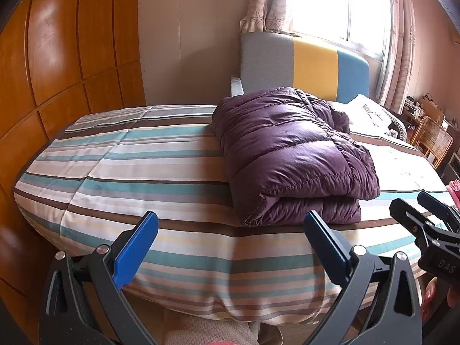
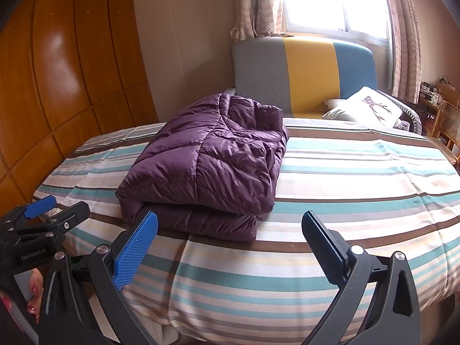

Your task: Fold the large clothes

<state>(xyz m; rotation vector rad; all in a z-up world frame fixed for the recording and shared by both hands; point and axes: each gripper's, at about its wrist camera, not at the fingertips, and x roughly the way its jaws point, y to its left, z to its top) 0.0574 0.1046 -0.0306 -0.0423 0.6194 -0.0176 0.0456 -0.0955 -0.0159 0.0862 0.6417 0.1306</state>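
Far left, the wooden wardrobe [image 1: 72,57] runs down the bed's left side, with only a narrow gap showing between its panels and the bed's left edge. The bed [image 1: 143,172] itself, under a striped cover, lies wide open along that left edge and left near corner: bare stripes, nothing on them.

Left tongs [image 1: 230,230] hang just off the bed's near edge, fingers spread wide, nothing between them. One purple down jacket [image 1: 293,155], folded into a thick two-layer bundle, sits close to the near edge, around the middle of the bed's width, its folded end facing the tongs. From the right wrist view the jacket [image 2: 207,161] lies left of centre, and the cover to its right is free all the way to the right edge.

Right tongs [image 2: 230,230] are spread wide too, empty, poised over the near edge, just right of the jacket's near corner. Neither pair touches the jacket.

Up at the head of the bed: one headboard [image 1: 304,66] in three colour blocks, grey, yellow, blue, and one white pillow [image 2: 365,107] in the far right corner. One curtained window [image 2: 330,0] above. One cane chair [image 1: 431,141] stands beyond the right edge.

Count: two tongs, one jacket, one pillow, one chair.
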